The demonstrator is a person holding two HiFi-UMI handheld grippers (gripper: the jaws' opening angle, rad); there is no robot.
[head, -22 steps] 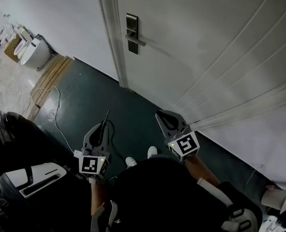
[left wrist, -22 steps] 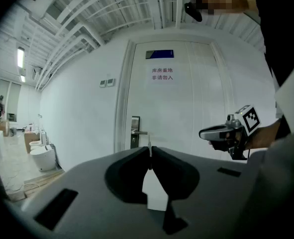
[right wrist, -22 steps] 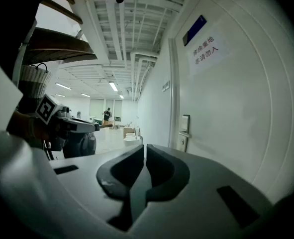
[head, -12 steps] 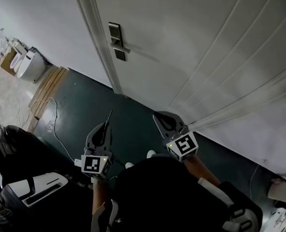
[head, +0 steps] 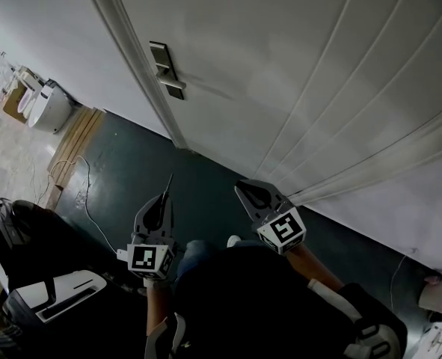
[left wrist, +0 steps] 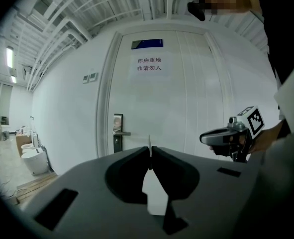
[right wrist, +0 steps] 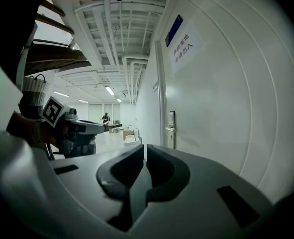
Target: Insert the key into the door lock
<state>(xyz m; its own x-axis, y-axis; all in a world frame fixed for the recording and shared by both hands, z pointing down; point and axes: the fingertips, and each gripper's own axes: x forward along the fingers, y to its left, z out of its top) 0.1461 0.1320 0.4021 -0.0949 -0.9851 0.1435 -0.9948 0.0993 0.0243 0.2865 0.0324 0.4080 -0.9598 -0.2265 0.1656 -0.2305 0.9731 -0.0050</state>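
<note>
Left gripper view, left tongs pinching thin pale key upright, right tongs closed, empty.

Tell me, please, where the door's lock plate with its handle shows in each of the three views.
Head view: lock plate in the upper left, at the door's left edge.
Left gripper view: lock plate left of centre, just up and left of the key.
Right gripper view: lock plate just right of centre, seen at an angle.
Shared landmark: the white door frame right beside it, in all three.
</note>
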